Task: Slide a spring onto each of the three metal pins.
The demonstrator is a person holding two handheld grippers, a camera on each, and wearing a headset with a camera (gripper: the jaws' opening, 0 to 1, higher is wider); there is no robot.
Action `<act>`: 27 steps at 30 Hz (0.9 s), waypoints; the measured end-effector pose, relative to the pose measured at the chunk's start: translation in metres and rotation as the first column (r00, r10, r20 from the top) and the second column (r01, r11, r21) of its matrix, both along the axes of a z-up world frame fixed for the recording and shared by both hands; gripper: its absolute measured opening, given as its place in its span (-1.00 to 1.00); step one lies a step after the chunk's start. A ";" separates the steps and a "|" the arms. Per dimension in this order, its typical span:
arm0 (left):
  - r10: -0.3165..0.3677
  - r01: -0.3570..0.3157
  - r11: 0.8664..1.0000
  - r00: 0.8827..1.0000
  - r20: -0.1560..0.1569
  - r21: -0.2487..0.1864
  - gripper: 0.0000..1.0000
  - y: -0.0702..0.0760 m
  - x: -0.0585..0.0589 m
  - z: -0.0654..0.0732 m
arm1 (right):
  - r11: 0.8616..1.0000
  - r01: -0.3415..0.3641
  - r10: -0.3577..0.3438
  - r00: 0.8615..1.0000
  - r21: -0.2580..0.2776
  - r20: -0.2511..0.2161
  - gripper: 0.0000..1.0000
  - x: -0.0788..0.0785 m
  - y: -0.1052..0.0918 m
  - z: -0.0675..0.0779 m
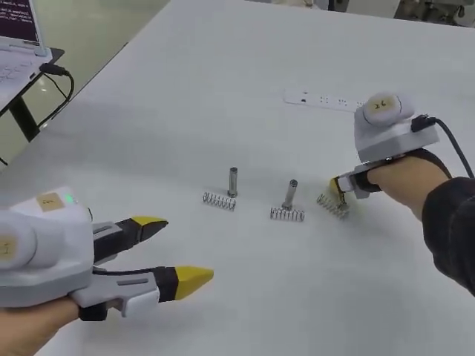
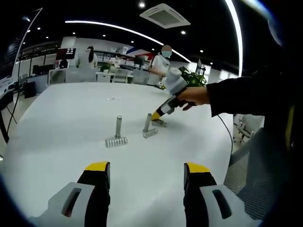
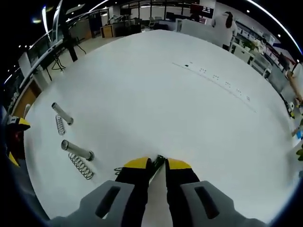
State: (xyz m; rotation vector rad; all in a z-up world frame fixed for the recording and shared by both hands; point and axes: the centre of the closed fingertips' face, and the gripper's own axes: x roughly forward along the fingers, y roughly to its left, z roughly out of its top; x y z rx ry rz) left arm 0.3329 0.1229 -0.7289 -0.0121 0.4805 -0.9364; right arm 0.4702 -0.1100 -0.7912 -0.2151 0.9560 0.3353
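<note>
A short grey metal pin (image 1: 290, 193) stands upright on the white table (image 1: 223, 89), its long axis vertical. A coiled steel spring (image 1: 287, 214) lies flat, crosswise, at its foot. Left of that pin a second pin (image 1: 233, 182) stands upright, with a second spring (image 1: 219, 200) lying at its base. Right of it the right tool (image 1: 338, 190) slants down to the table, jaws nearly closed on a third pin (image 3: 158, 163), with a third spring (image 1: 332, 205) beside the tips. Well left of that pin the left tool (image 1: 182, 248) hovers level, jaws wide apart and empty.
</note>
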 end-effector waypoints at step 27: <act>-0.010 0.010 1.000 1.000 0.003 -0.005 0.11 -0.002 -0.002 0.002 | 0.999 -0.046 0.046 0.999 -0.005 0.026 -1.00 -0.013 0.001 0.021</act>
